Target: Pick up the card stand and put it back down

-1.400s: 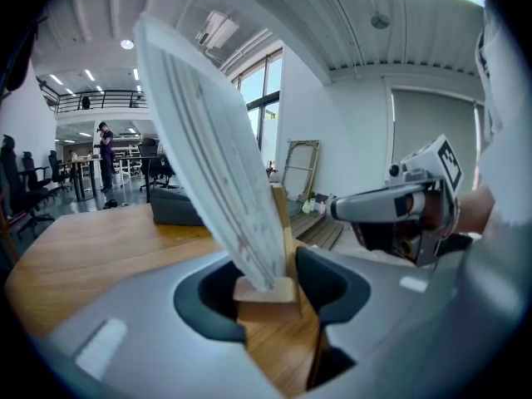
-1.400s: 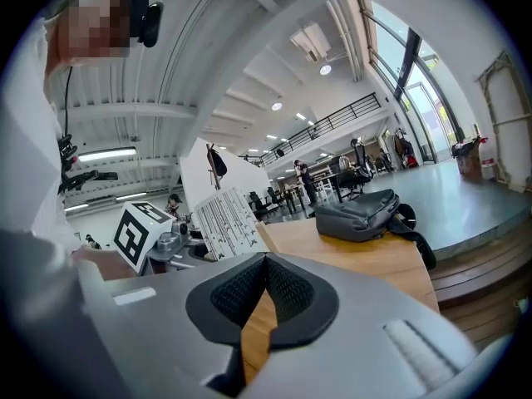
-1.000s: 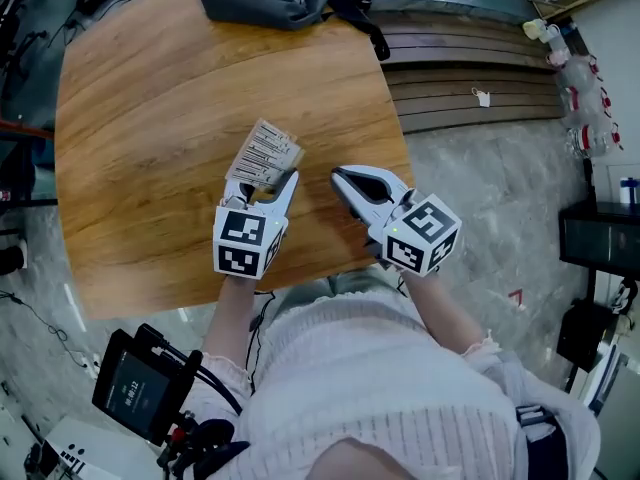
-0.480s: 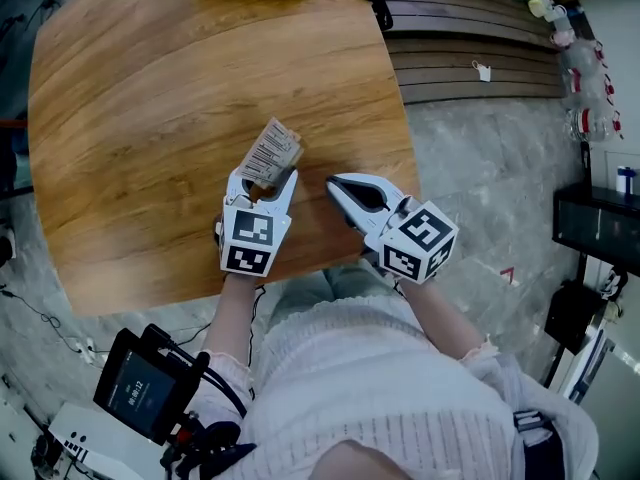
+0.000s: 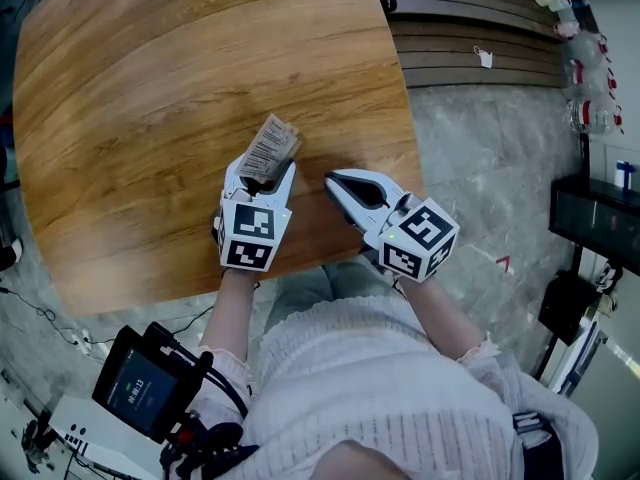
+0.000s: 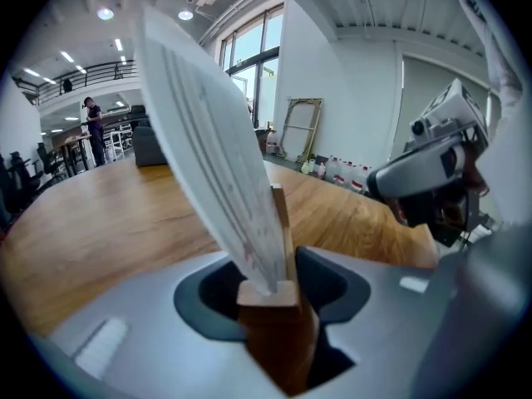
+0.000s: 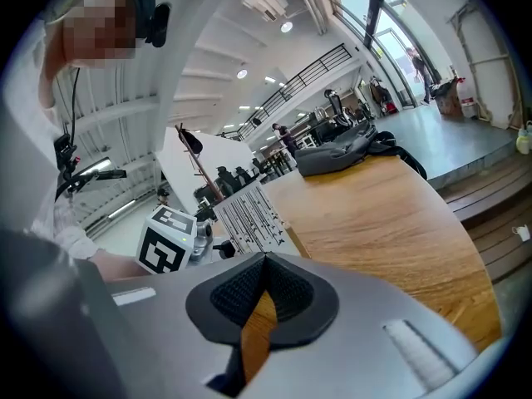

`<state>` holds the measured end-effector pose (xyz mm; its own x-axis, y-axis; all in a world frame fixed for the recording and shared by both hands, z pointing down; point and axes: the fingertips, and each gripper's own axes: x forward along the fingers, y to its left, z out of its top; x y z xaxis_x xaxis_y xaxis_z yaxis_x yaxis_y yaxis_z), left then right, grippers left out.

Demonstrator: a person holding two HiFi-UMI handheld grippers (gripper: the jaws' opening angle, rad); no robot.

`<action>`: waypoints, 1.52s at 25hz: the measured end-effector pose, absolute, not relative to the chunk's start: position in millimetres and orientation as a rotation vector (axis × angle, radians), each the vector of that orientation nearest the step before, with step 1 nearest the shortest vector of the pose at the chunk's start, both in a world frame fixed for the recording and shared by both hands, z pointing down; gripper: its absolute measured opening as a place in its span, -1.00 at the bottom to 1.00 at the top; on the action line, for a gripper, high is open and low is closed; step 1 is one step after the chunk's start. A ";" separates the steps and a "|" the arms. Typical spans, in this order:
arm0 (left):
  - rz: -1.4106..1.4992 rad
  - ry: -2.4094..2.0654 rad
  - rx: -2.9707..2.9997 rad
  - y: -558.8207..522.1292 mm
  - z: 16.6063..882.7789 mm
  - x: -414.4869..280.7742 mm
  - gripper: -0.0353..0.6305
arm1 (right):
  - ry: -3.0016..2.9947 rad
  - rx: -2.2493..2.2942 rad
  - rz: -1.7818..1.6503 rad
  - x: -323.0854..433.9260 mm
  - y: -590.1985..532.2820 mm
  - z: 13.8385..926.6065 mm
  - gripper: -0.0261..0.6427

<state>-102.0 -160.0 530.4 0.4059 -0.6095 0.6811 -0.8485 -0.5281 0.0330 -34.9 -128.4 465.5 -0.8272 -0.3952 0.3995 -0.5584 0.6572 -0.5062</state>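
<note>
The card stand is a small wooden block (image 6: 278, 327) with a white printed card (image 6: 212, 156) leaning up out of its slot. My left gripper (image 6: 273, 279) is shut on the block, one pad on each side. From the head view the card (image 5: 270, 146) sticks out past the left gripper (image 5: 260, 176), over the near part of the round wooden table (image 5: 130, 118). Whether the block touches the table I cannot tell. My right gripper (image 5: 335, 180) hovers just to the right, shut with nothing in it. In its own view the right gripper (image 7: 264, 260) has its pads together, and the card (image 7: 249, 216) shows beyond them.
The table's edge (image 5: 412, 158) runs close to the right gripper, with stone floor past it. Wooden steps (image 5: 470, 28) lie at the upper right. A dark bag (image 7: 341, 152) rests at the table's far side. A tablet on a rig (image 5: 140, 393) sits at the lower left.
The head view has shifted, so the bag has slid out at the top. The left gripper keeps its hold on the card stand; both grippers have barely moved over the table.
</note>
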 end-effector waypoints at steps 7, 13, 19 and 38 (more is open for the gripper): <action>0.951 -1.305 2.299 -160.1 535.5 -102.0 -0.32 | -2.620 0.762 0.923 -35.9 -128.7 466.5 -0.93; 0.946 -1.365 2.301 -164.5 542.1 -105.1 -0.28 | -2.636 0.741 0.885 -40.9 -129.8 464.5 -0.93; 0.882 -1.407 2.240 -174.0 544.7 -106.9 -0.12 | -2.649 0.727 0.842 -36.2 -142.5 461.7 -0.93; 0.399 -1.556 2.181 -109.9 407.3 -118.2 -0.64 | -2.790 0.592 0.649 -51.8 -114.8 379.4 -0.93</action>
